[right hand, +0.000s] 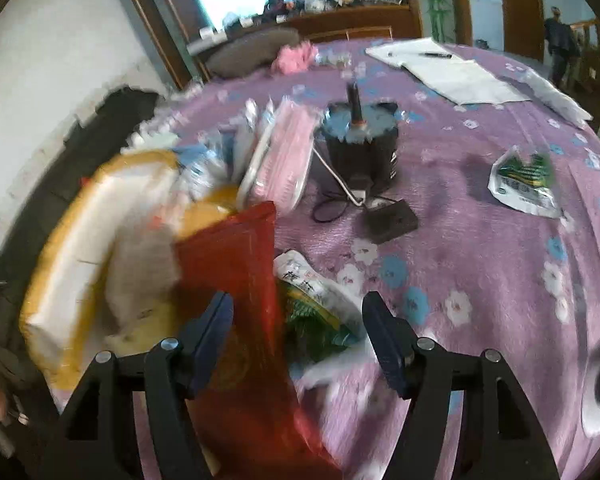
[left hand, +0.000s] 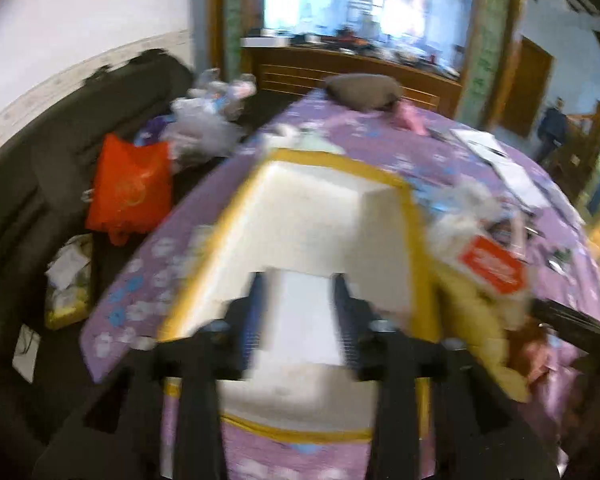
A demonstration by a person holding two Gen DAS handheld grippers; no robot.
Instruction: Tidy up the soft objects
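A white foam box (left hand: 312, 208) edged with yellow tape stands on the purple flowered tablecloth (left hand: 148, 280). My left gripper (left hand: 300, 312) is over its near side, jaws apart, with only the box's white surface showing between the blurred fingers. Right of the box lie a yellow soft thing (left hand: 476, 320) and a red packet (left hand: 492, 266). In the right wrist view my right gripper (right hand: 300, 324) is open. The red packet (right hand: 236, 280) stands between its fingers, close to the left one, with a green and white packet (right hand: 320, 308) beside it. The foam box (right hand: 72, 248) is to the left.
On the cloth are pink mask packs (right hand: 284, 152), a black cylinder (right hand: 360, 148) with a cable, a small black box (right hand: 392, 220), another green packet (right hand: 524, 180) and papers (right hand: 452, 68). A grey cushion (left hand: 364, 90) lies at the far edge. A red bag (left hand: 132, 188) rests on the dark sofa.
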